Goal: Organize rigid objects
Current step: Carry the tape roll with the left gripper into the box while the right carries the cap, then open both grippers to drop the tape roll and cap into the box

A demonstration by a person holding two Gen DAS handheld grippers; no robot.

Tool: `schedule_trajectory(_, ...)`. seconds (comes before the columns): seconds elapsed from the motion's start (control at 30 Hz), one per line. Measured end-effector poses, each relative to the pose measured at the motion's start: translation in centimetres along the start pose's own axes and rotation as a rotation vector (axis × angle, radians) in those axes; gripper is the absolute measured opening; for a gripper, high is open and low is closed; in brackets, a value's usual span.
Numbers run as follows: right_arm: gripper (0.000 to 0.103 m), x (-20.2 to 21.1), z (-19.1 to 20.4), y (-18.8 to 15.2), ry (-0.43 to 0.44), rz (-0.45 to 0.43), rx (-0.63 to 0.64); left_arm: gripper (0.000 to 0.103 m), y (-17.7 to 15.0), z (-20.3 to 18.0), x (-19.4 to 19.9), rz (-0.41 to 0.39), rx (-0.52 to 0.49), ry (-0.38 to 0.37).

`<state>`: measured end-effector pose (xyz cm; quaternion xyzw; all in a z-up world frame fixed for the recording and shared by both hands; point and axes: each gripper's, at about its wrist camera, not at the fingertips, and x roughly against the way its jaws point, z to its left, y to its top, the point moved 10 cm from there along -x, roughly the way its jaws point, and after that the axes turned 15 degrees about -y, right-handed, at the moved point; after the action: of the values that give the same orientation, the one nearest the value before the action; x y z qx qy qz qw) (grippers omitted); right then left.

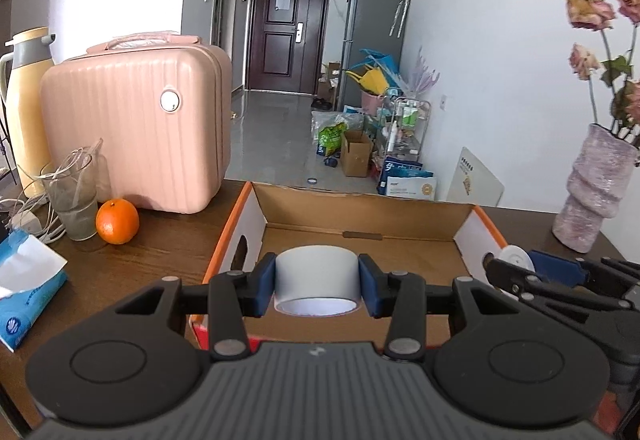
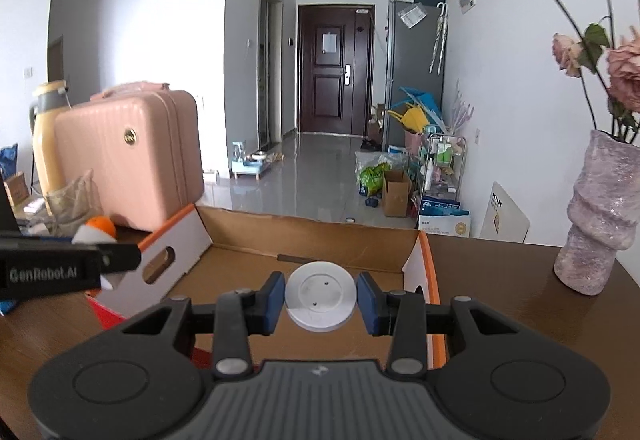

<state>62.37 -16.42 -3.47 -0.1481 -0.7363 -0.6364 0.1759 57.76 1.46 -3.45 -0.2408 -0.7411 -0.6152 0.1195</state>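
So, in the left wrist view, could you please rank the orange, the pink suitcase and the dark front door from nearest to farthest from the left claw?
1. Orange, on the table, left of the left claw.
2. Pink suitcase, behind the orange, further left.
3. Dark front door, far down the hallway, straight ahead.

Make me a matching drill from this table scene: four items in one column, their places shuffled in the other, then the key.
1. grey tape roll
2. white disc
3. orange
4. pink vase

A. in the right tongs
B. beside the glass
C. in the left tongs
D. right of the cardboard box

Pairs: 1-C, 2-A, 3-B, 4-D
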Motion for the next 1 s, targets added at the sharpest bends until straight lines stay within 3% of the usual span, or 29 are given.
schedule_trajectory(0.33,0.038,-4.7,-0.6,-0.5,-0.028,0.070,0.020,0.044,0.3,1.7,-4.2,0.052,-0.010,0.040)
schedule_trajectory(0.6,0.038,-6.9,-1.4,-1.4,-0.001,0.091,-0.024,0.044,-0.4,2.3,-6.6,0.087,-0.020,0.063)
schedule_trajectory(1.0,0.038,-8.1,-0.9,-2.8,-0.009,0.080,-0.037,0.044,-1.4,2.8,-8.5,0.062,-0.052,0.083)
